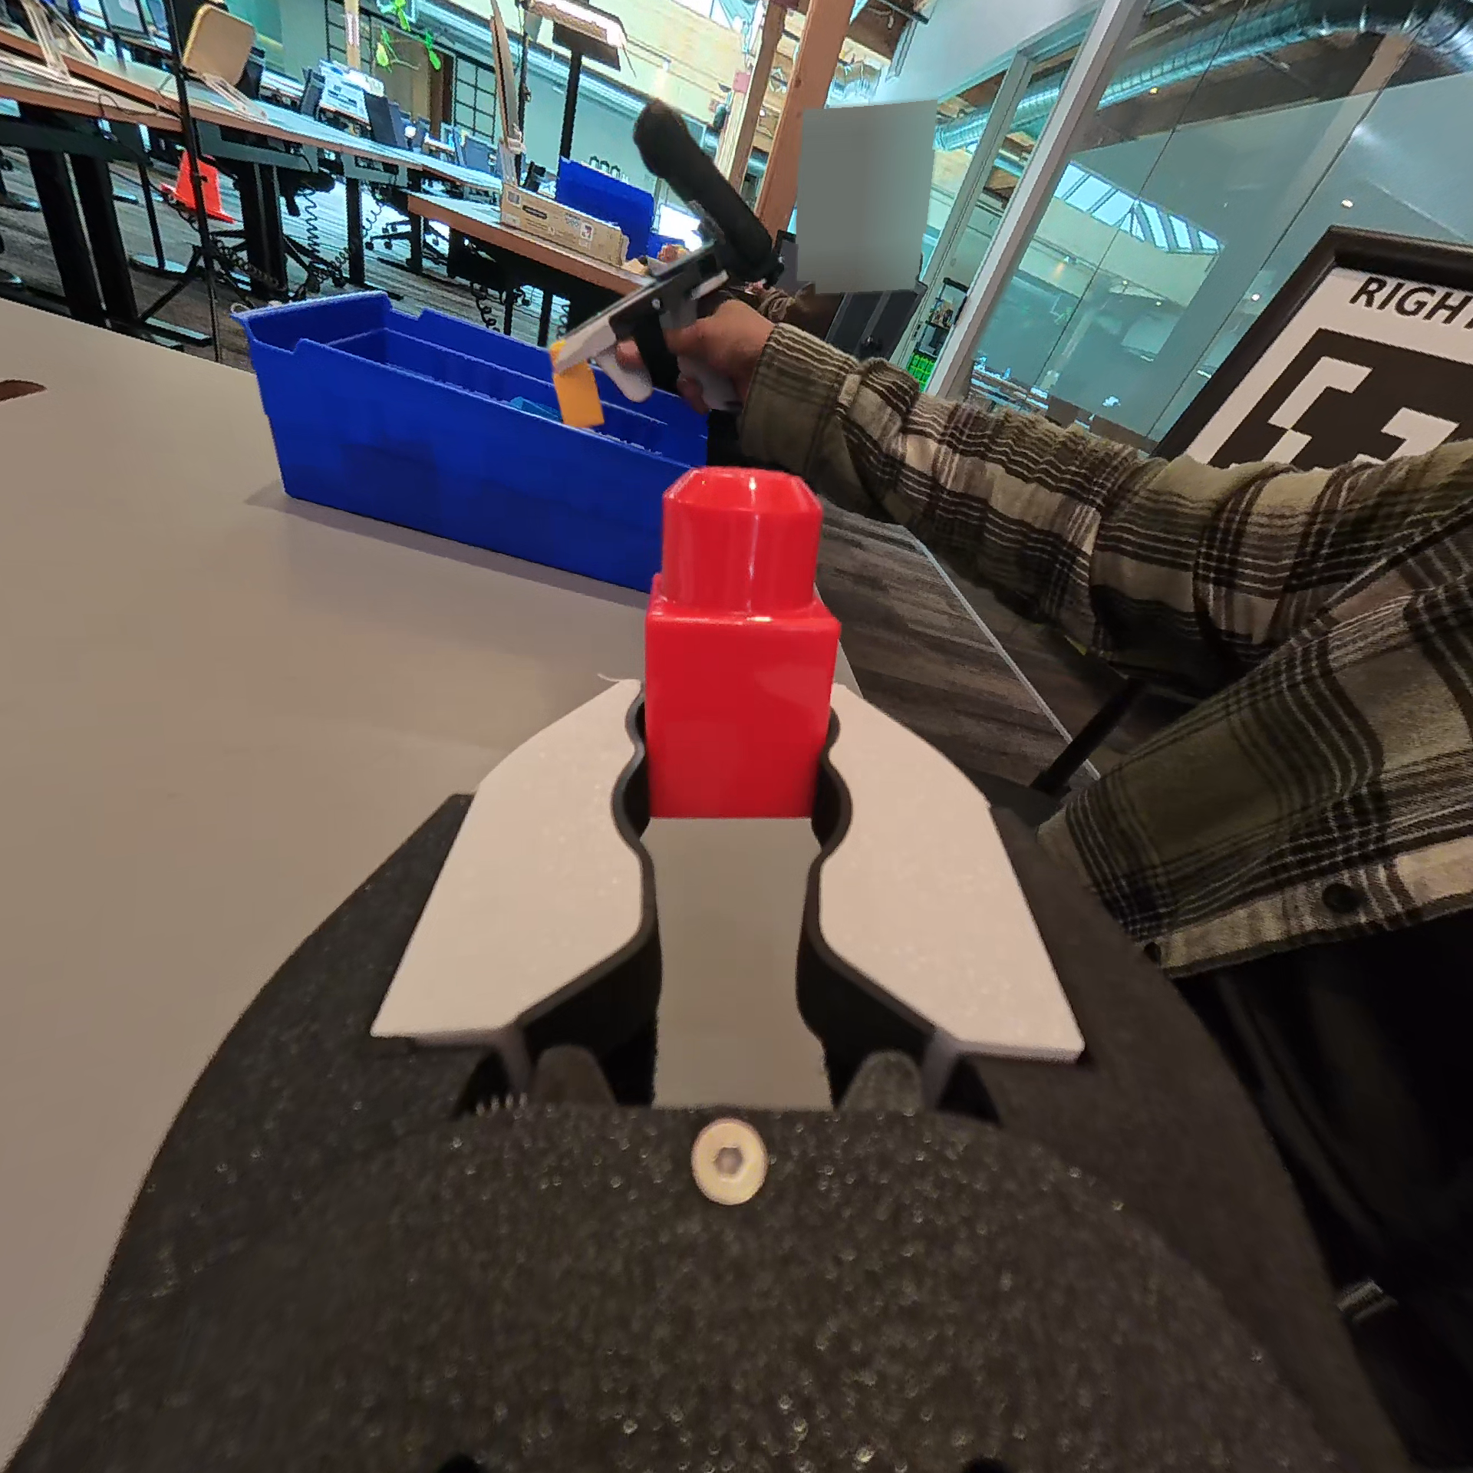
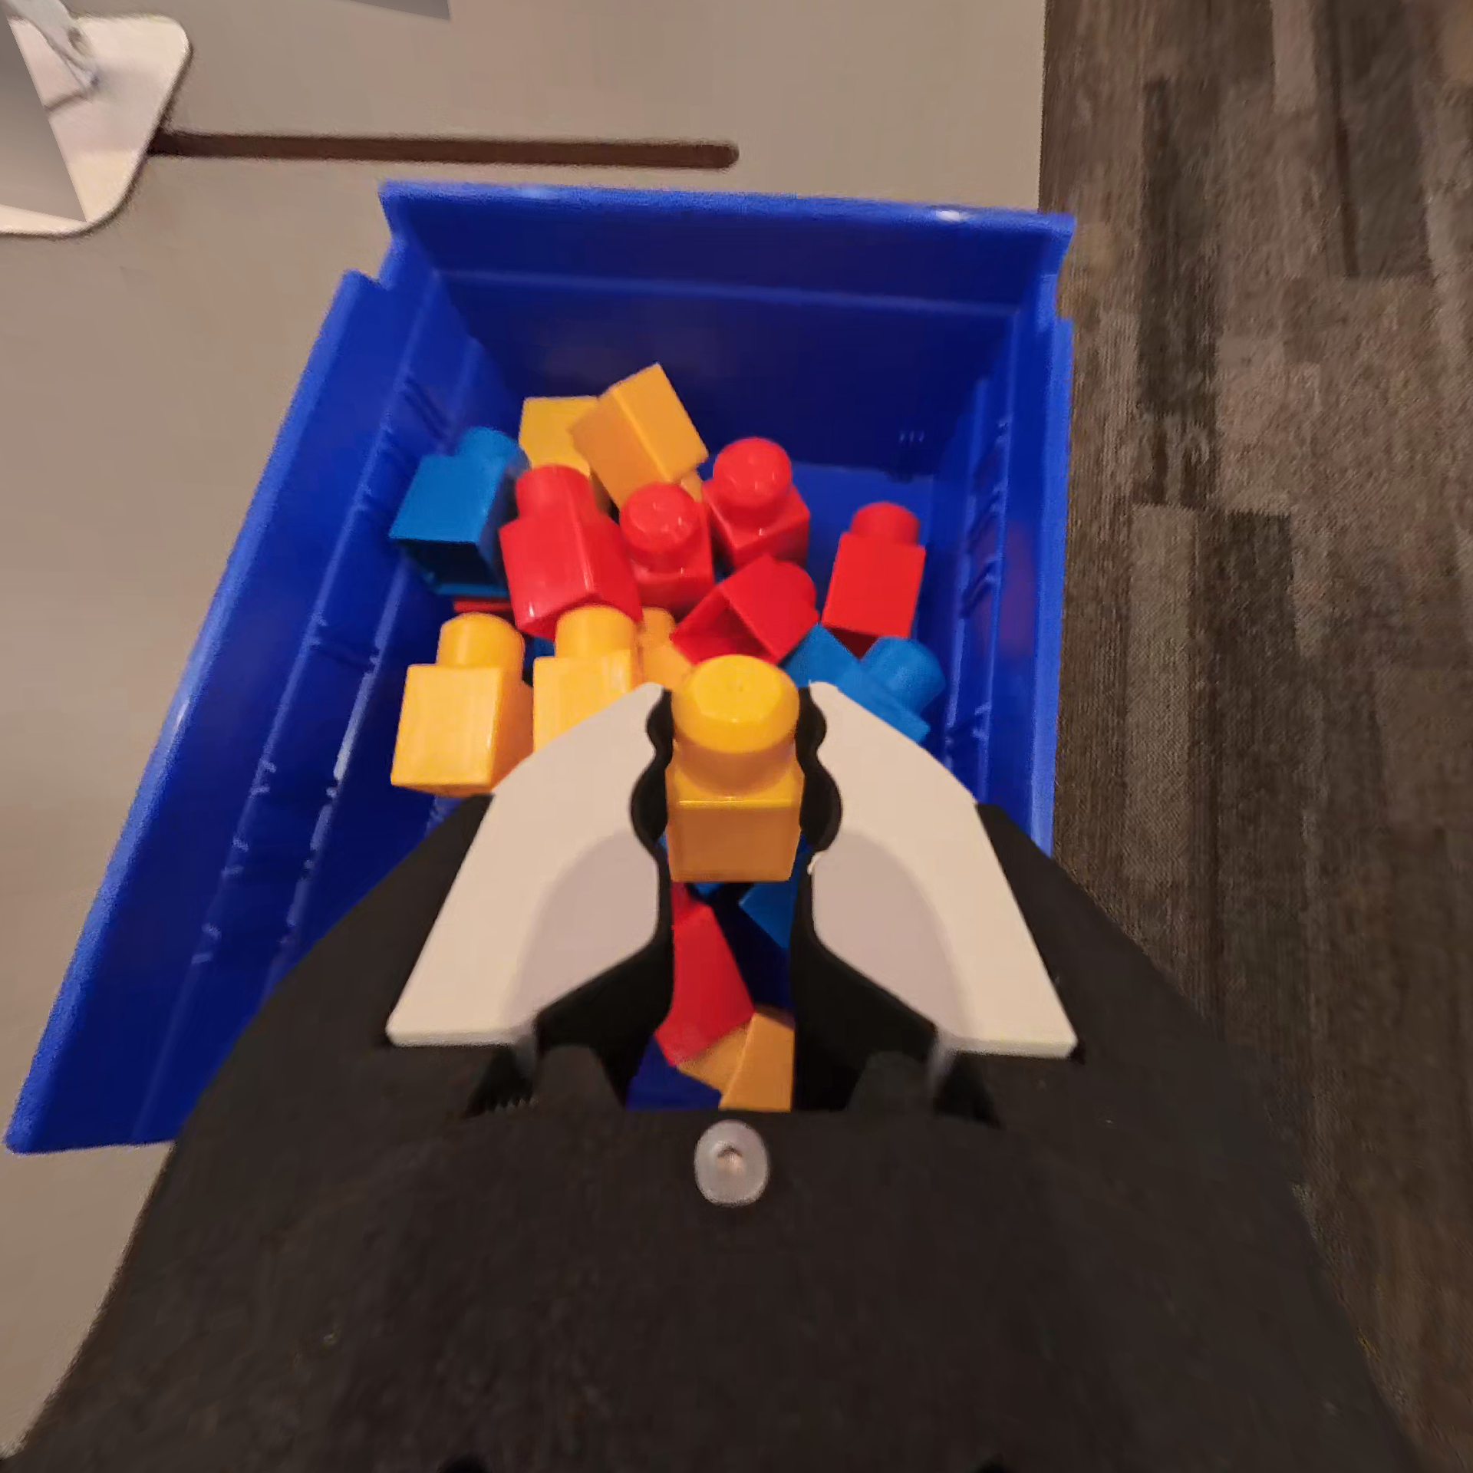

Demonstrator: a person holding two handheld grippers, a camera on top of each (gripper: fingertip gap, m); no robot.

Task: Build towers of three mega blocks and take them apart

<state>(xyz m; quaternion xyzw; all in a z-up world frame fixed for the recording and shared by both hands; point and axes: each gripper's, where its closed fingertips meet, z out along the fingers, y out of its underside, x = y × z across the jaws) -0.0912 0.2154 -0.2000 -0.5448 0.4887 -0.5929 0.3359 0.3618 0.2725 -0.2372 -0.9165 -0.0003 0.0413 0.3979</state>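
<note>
- Your left tool (image 1: 737, 745) is pinching a red block (image 1: 741, 646) by its lower body, stud up, over the grey table (image 1: 239, 677) near its edge.
- Your right tool (image 2: 737, 741) grips a yellow block (image 2: 733, 773), raised above the blue bin (image 2: 717, 319).
- Loose red, yellow and blue blocks (image 2: 638, 558) are heaped inside the bin.

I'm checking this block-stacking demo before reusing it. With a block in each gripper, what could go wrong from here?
1. The right gripper pinches the yellow block mostly by its stud, above the bin; it may twist or drop back among the loose blocks.
2. The left gripper grips only the lower part of the red block, so pressing the yellow one on could tilt it.
</note>
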